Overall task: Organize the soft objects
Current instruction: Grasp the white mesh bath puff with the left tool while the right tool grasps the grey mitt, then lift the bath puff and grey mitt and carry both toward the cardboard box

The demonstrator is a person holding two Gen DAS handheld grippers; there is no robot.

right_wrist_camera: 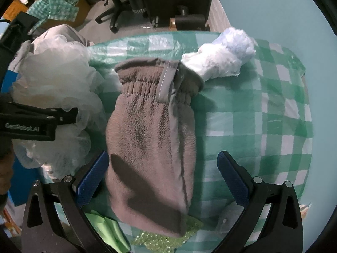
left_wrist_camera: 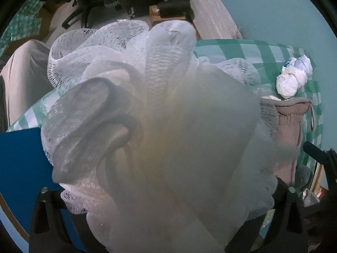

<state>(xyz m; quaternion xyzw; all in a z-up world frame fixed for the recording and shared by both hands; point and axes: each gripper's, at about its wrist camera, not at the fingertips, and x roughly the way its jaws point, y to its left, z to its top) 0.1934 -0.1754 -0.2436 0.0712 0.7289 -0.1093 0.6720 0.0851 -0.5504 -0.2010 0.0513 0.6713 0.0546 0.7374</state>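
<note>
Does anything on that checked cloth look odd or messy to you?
Mildly. The gray mitten lies with its tip over a glittery green piece, and a crumpled white plastic wad sits at its cuff. The white mesh puff is squashed between the left gripper's fingers.

One word could be read: "GenRobot.AI", or something close since it was blurry, in pale letters on the black left gripper beside the mesh sponge.
</note>
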